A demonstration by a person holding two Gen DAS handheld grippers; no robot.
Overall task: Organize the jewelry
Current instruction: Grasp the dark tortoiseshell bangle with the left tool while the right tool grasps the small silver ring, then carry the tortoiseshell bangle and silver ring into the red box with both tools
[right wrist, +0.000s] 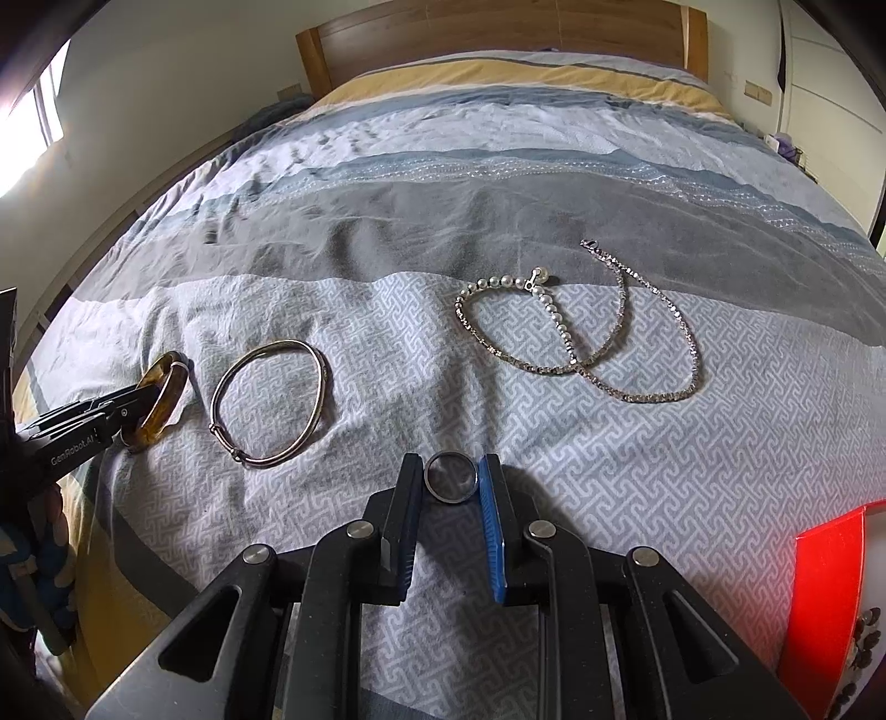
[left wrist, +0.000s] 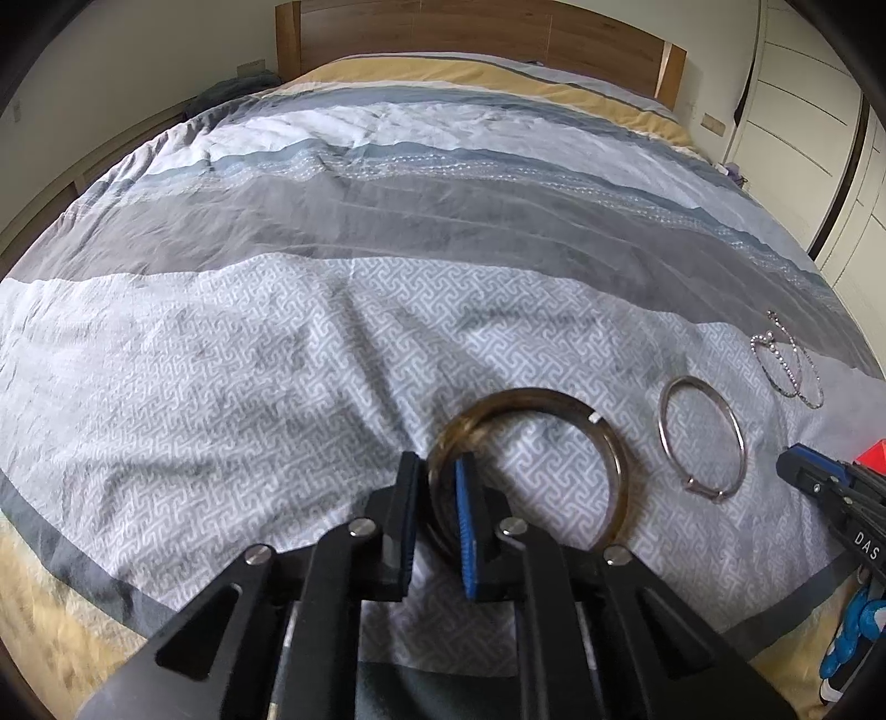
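Note:
My left gripper [left wrist: 439, 462] is shut on the near-left rim of a thick amber bangle [left wrist: 526, 396], which rests on the patterned bedspread [left wrist: 249, 360]. The right wrist view shows that same gripper [right wrist: 141, 399] at the far left, clamping the amber bangle [right wrist: 166, 387]. My right gripper [right wrist: 451, 464] is shut on a small dark metal ring [right wrist: 443, 495], its pads touching both sides. A thin silver bangle [right wrist: 266, 350] lies between the two grippers. Farther back lie a pearl bracelet [right wrist: 515, 282] and a chain necklace [right wrist: 653, 396], overlapping each other.
A red box [right wrist: 825, 581] with small studs inside sits at the near right edge. The wooden headboard [right wrist: 498, 33] stands far back and white wardrobe doors [left wrist: 803, 127] on the right. A gloved hand [right wrist: 33, 565] holds the left gripper.

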